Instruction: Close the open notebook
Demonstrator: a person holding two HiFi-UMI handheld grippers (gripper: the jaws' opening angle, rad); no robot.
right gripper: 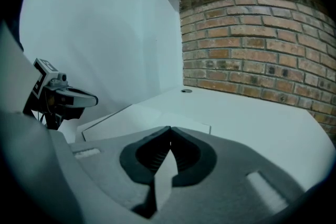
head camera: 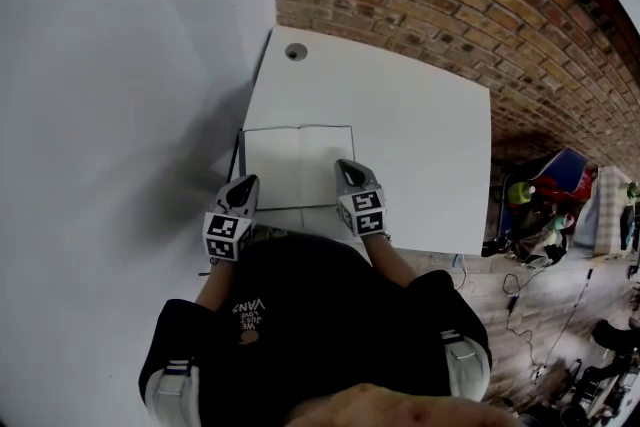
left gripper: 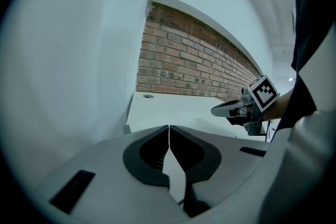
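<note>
1. Along the counter's [head camera: 420, 155] left edge, toward its near-left corner, the open notebook [head camera: 298, 165] lies flat with blank white pages up, just in front of the person.
2. Left claw [head camera: 245, 183]: jaws together, nothing between them, tip at the notebook's left edge. Right claw [head camera: 350, 170]: jaws together and empty, tip over the right-hand page near its outer edge. Contact with the paper cannot be judged for either.
3. Handling (judgement): light and thin. Pages look floppy and the cover probably stiffer. It will likely slide on the smooth counter when pushed. Best hold is the outer edge of one cover: work a tip under it or pinch cover and pages together, then swing that half across the spine while the other claw steadies the opposite half.
4. View comparison: only the head view gives the whole outline with both claws against it. The right gripper view adds the far page corner lying flat. In the left gripper view the pages blend into the counter, with only a dark sliver at the left edge.
</note>
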